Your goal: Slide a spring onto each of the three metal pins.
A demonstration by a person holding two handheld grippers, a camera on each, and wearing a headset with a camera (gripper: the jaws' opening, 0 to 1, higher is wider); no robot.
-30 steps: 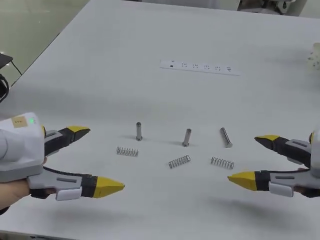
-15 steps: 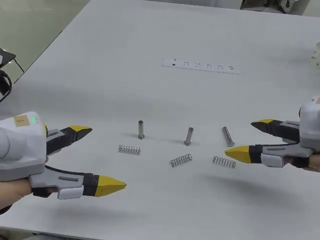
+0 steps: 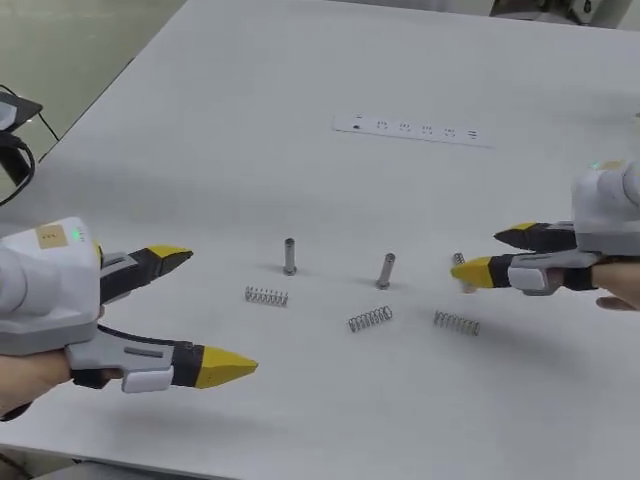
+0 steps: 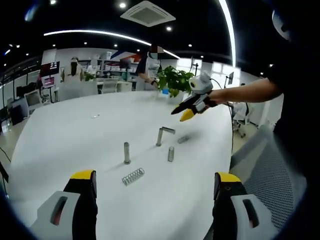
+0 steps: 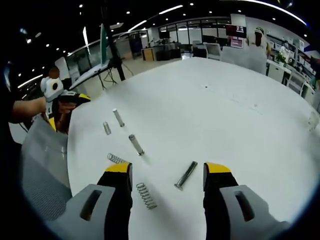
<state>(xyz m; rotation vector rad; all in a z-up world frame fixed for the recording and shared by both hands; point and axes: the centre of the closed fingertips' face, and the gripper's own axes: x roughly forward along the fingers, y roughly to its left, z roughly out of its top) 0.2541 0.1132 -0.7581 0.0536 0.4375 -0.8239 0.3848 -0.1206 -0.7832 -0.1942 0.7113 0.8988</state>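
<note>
The left gripper (image 3: 215, 310) is spread wide and empty, well left of the middle pin (image 3: 386, 270). The right gripper (image 5: 167, 167), equally wide apart, has the right pin (image 5: 186, 174) between its yellow-tipped jaws, touching neither. The left pin (image 3: 290, 256) stands upright. All three pins are slim steel cylinders. On the smooth white table (image 3: 300, 100), just nearer the person than the middle pin, lie three coiled wire springs: the left spring (image 3: 266, 296), the middle spring (image 3: 370, 319) and the right spring (image 3: 456, 322).

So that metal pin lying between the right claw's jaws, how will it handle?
The slim silver metal pin lies on its side on the white table, so a nudge would probably roll it. It looks rigid and polished, so it may slip in the right claw.
</note>
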